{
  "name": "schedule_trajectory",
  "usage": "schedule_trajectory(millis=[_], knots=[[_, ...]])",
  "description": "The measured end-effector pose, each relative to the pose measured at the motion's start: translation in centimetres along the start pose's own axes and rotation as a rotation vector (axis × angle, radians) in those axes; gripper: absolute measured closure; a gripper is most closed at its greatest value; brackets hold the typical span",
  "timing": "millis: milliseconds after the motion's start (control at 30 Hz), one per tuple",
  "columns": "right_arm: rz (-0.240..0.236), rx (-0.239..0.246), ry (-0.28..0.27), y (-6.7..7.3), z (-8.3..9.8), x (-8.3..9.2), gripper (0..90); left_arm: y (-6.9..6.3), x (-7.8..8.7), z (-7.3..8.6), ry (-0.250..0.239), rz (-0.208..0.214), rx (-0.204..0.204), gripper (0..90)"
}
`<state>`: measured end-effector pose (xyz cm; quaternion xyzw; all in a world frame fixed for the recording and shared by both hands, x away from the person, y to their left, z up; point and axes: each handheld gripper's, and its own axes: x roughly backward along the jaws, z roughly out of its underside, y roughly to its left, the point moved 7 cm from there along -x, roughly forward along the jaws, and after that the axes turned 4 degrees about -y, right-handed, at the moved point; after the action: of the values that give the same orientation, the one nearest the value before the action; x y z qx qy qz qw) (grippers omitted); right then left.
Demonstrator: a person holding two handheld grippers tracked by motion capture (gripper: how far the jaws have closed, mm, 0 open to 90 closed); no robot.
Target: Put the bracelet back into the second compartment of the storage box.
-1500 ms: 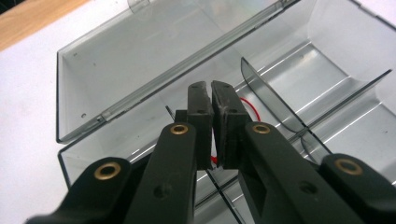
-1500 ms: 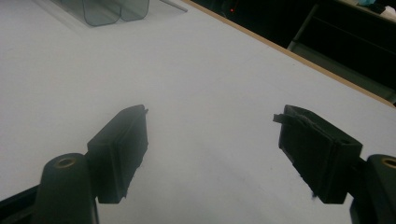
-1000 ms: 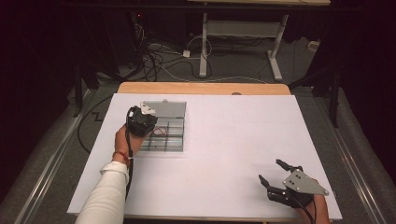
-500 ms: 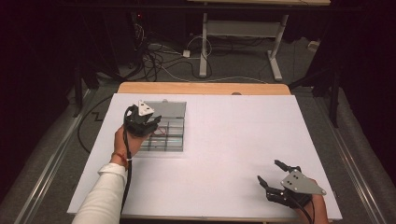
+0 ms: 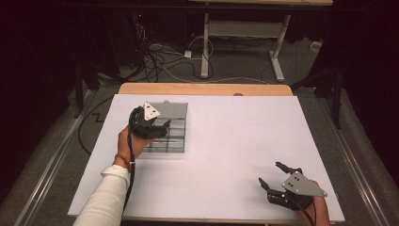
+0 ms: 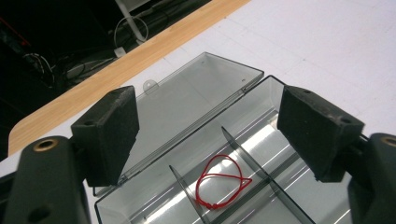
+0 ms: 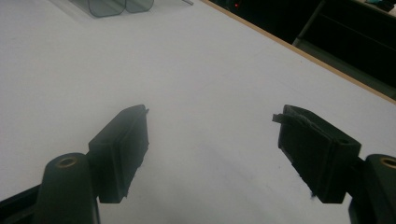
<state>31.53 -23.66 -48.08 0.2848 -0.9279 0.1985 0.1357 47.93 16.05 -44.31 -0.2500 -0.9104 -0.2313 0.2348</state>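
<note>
The left gripper (image 5: 157, 129) is held over the clear grey plastic compartment box (image 5: 171, 141), which lies on the left half of the white bench (image 5: 235, 141). Its jaws have just been opening and now stand wide apart, with nothing clamped between them. In the left gripper view the two black pads (image 6: 112, 133) frame the box from above, clear of its walls.

The box is open. Its flat transparent lid (image 6: 196, 93) is folded back and lies level on the bench on the far side, towards the wooden edge strip (image 5: 202, 88). Thin dividers split the interior into compartments.

A loop of thin red cord (image 6: 222, 181) with a small knot lies flat on the floor of one compartment, between two dividers, below the gap between the jaws. It touches neither pad.

The right gripper (image 5: 273, 176) rests at the near right corner of the bench, well apart from the box. Its jaws are spread wide and grip nothing; in the right gripper view bare white bench surface lies between the pads (image 7: 119, 149). A corner of the box (image 7: 116, 5) appears at the top edge of that view.

A white sleeve (image 5: 106, 197) covers the person's left forearm.
</note>
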Motion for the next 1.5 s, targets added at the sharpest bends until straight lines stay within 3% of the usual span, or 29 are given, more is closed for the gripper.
schedule_trajectory(millis=[33, 200, 600, 1000, 1233, 1500], knots=[[0.000, 0.001, -0.003, 0.0, 0.0, 0.0, 25.3, 0.1, 0.2, -0.1, -0.001, -0.001, -0.007, 15.7], [-0.001, 0.001, -0.004, 0.0, 0.0, 0.0, 25.3, 0.0, 0.7, -0.4, -0.019, -0.005, -0.018, 15.7], [-0.010, 0.007, -0.004, 0.4, -0.1, -0.1, 25.3, -1.2, 1.4, -0.9, -0.039, 0.029, -0.033, 15.8], [-0.010, 0.008, 0.008, 0.6, 0.1, -0.4, 25.3, -2.3, 2.1, -1.0, -0.103, 0.063, -0.047, 15.7], [-0.011, 0.007, 0.013, 0.8, 0.2, -0.5, 25.3, -3.0, 2.9, -0.9, -0.142, 0.060, -0.068, 15.8], [0.000, 0.009, 0.019, 0.8, 0.3, -0.6, 25.3, -4.6, 3.9, -1.1, -0.184, 0.080, -0.093, 15.8]])
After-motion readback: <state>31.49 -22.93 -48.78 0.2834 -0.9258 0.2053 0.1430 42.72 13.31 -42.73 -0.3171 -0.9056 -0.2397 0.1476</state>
